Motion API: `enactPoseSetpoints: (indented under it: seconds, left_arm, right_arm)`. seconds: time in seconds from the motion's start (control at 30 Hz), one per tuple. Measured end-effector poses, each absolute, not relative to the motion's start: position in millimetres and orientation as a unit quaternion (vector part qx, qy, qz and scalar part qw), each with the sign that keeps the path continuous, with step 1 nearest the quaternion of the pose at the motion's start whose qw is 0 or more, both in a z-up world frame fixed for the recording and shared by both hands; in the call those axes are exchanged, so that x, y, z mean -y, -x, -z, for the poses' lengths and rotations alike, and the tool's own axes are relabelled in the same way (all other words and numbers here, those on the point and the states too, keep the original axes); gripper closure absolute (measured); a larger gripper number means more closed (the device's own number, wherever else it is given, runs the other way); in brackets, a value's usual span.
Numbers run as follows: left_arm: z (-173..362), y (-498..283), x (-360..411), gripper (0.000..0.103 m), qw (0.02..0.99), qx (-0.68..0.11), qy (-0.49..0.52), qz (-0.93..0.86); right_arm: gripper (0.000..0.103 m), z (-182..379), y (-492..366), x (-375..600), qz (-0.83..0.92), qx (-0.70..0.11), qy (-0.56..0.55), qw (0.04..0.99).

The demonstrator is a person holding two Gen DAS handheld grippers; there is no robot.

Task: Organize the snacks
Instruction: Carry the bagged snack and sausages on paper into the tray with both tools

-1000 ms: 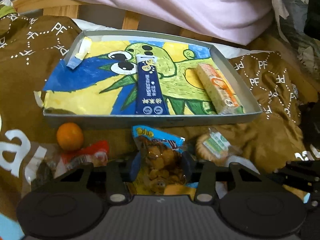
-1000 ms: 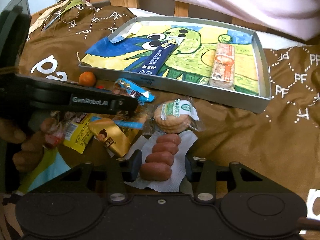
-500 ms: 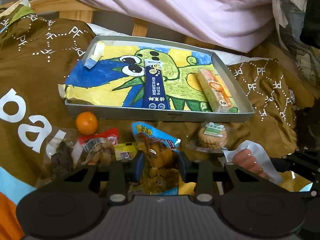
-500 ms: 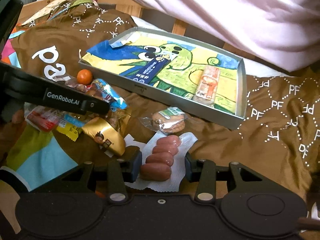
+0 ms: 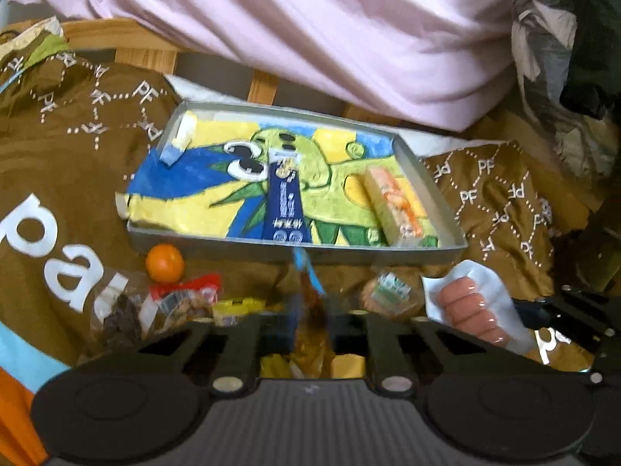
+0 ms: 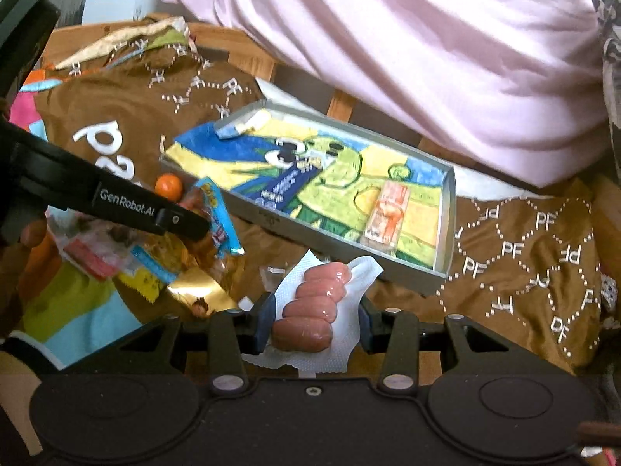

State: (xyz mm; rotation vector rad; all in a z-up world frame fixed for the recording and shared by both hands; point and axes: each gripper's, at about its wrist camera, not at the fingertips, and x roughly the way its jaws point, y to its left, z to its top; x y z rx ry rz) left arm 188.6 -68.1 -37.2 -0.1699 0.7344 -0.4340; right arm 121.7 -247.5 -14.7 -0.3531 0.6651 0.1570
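Note:
A grey tray [image 5: 446, 209] [image 6: 446, 229] lined with a green monster drawing holds a dark blue stick pack [image 5: 285, 209] [image 6: 279, 190] and an orange-and-white bar [image 5: 396, 202] [image 6: 388, 217]. My left gripper [image 5: 310, 326] is shut on a blue-topped bag of brown snacks [image 5: 310, 303] [image 6: 209, 217], lifted in front of the tray. My right gripper [image 6: 310, 322] is shut on a white pack of pink sausages [image 6: 314, 303] [image 5: 469, 310], lifted off the brown cloth.
An orange [image 5: 165, 263] [image 6: 169, 185], a round biscuit pack [image 5: 390, 291], a red-labelled pack [image 5: 186, 295], a yellow pack [image 5: 236, 306] and a gold wrapper [image 6: 202, 295] lie on the brown cloth before the tray. Pink bedding [image 5: 349, 39] lies behind.
Both grippers have lifted and pulled back with their packs. The snack bag has risen and turned edge-on. The sausages have come up off the cloth toward the tray's near right corner.

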Motion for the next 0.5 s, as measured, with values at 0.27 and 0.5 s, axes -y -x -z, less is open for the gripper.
enactPoseSetpoints:
  seconds: [0.27, 0.5]
  left_arm:
    - [53.4, -198.2, 71.4, 0.095, 0.886, -0.389, 0.092, 0.234]
    - [61.4, -225.1, 79.4, 0.045, 0.89, -0.391, 0.073, 0.224]
  right_arm:
    - [0.058, 17.7, -130.5, 245.1, -0.077, -0.32, 0.176, 0.928]
    - [0.058, 13.7, -136.8, 253.9, -0.059, -0.321, 0.162, 0.931]
